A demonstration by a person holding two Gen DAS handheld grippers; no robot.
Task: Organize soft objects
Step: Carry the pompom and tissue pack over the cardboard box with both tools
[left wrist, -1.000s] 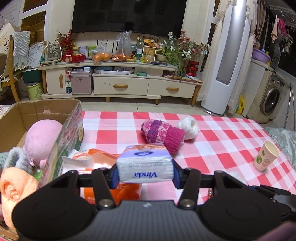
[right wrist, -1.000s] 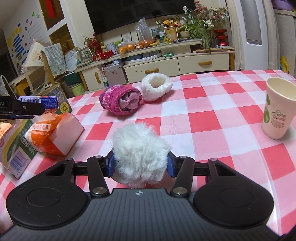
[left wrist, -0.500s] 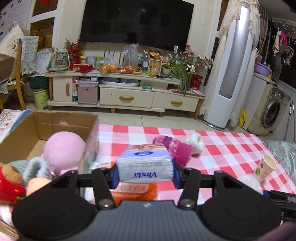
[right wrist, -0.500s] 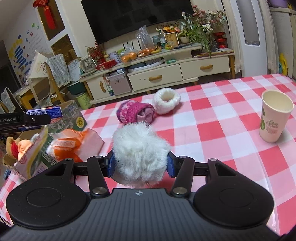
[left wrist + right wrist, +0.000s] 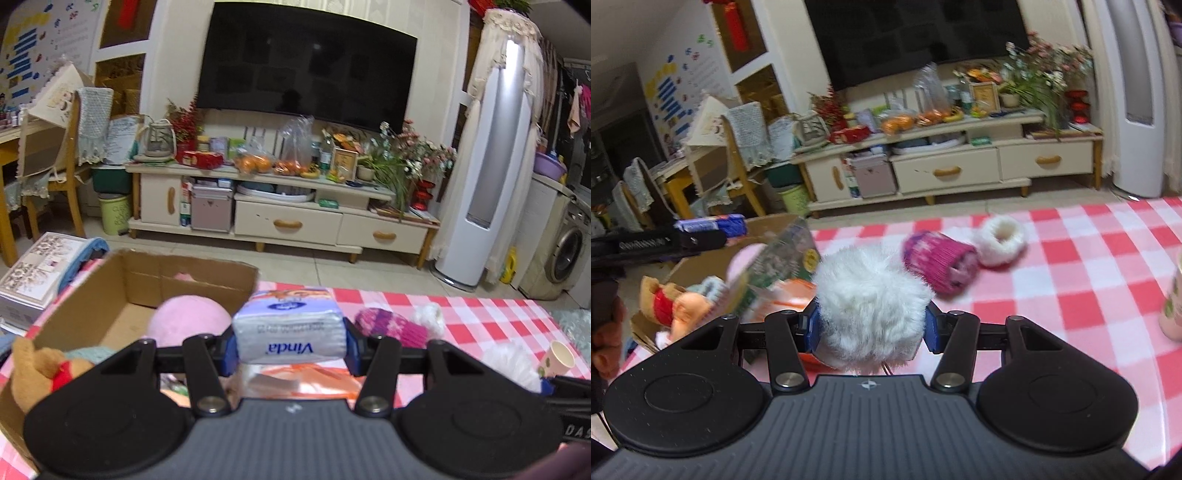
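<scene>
Both tongs (image 5: 290, 345) (image 5: 871, 325) held aloft, angled downward.

paper cup (image 5: 1174, 295), television (image 5: 306, 66), washing machine (image 5: 565, 251)

"Vinda", upside down, on tissue pack (image 5: 290, 328); "DAS" on right gripper (image 5: 576, 430).

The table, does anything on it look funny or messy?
A bit messy. The pink knit hat lies tipped on its side on the checked tablecloth, and the white fluffy cuff lies beside it. An orange packet slumps against the cardboard box. Nothing looks spilled or broken.
</scene>
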